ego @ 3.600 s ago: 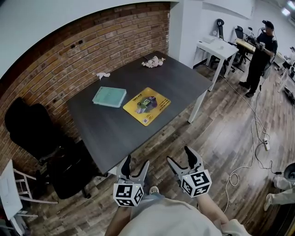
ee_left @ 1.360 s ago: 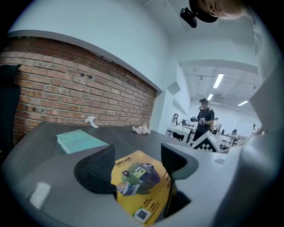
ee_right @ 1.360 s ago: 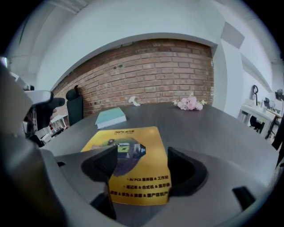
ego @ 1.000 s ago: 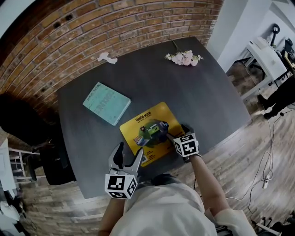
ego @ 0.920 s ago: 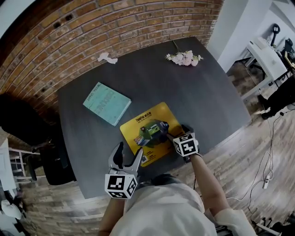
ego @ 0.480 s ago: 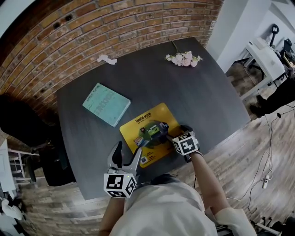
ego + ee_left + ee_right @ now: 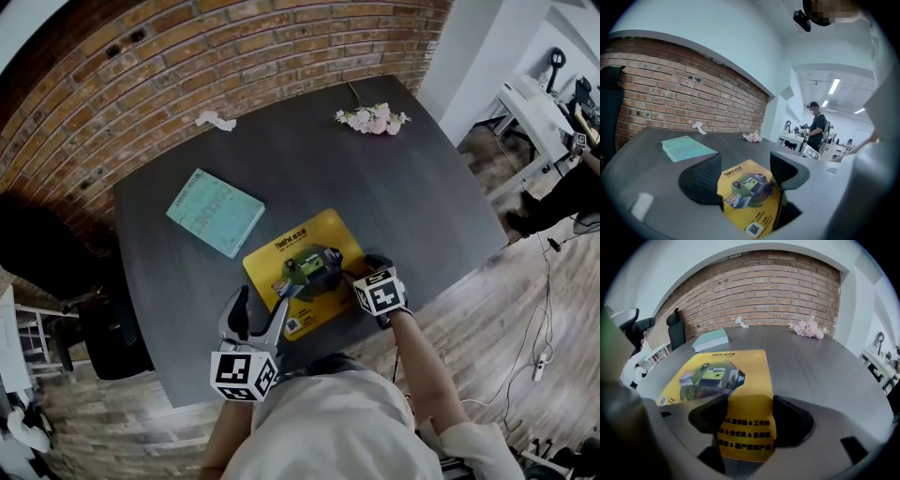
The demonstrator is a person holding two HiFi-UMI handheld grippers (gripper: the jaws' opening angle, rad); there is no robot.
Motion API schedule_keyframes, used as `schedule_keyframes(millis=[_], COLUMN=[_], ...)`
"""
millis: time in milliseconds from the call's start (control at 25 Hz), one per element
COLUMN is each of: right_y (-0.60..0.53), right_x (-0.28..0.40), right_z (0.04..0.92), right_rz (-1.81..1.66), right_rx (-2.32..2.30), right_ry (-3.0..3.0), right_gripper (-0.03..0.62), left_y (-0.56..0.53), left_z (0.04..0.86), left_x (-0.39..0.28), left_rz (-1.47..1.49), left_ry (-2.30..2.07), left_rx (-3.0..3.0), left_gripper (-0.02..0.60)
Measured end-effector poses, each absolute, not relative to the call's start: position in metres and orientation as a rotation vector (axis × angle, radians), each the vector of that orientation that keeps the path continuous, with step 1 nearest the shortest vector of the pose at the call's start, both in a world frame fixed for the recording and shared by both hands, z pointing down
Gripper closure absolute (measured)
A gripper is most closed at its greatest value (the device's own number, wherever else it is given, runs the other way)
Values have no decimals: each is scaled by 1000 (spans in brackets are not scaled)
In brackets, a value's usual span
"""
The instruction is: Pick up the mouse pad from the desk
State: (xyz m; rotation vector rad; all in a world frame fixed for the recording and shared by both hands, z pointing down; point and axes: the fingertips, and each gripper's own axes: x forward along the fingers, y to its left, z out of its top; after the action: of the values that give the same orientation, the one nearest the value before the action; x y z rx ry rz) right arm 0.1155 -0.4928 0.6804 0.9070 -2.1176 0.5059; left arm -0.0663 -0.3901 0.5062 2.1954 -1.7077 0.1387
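The yellow mouse pad (image 7: 302, 274) with a printed picture lies flat on the dark desk (image 7: 412, 197), near its front edge. My right gripper (image 7: 350, 266) points steeply down at the pad's right end. One jaw is over the pad and the other is at its right edge. In the right gripper view the pad (image 7: 726, 376) runs between the jaws of that gripper (image 7: 750, 418), which have just been closing and do not press on it. My left gripper (image 7: 260, 314) hangs open at the desk's front edge. Past that gripper's (image 7: 743, 176) jaws the pad (image 7: 750, 187) shows.
A teal book (image 7: 215, 211) lies behind and left of the pad. Pink flowers (image 7: 370, 117) and a crumpled white paper (image 7: 216, 120) sit near the brick wall. A black chair (image 7: 47, 262) stands to the left. A white desk (image 7: 534, 103) is at right.
Since the earliest frame I have come up to the desk, and the right gripper has dropped onto the pad's right end. Over the last second its jaws narrowed slightly. The left gripper stayed put.
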Motion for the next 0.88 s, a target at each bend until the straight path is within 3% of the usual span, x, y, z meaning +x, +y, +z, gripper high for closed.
schedule_keyframes(millis=[320,480,880], right_y=[-486,-478,-460], right_x=[109,97,86], right_z=[679,679,639], right_rz=[520,517,478], right_rx=[916,862,987], right_ry=[-2113,-2102,-2188], right_gripper=[417,533,562], left_y=[-389,-388,-372], left_z=[505,501,492], left_x=[-72,-76,-86], left_rz=[138,134,120], left_ry=[-1712,-1715,-1711], left_rx=[2193,2190,2208], left_gripper=[270,270,270])
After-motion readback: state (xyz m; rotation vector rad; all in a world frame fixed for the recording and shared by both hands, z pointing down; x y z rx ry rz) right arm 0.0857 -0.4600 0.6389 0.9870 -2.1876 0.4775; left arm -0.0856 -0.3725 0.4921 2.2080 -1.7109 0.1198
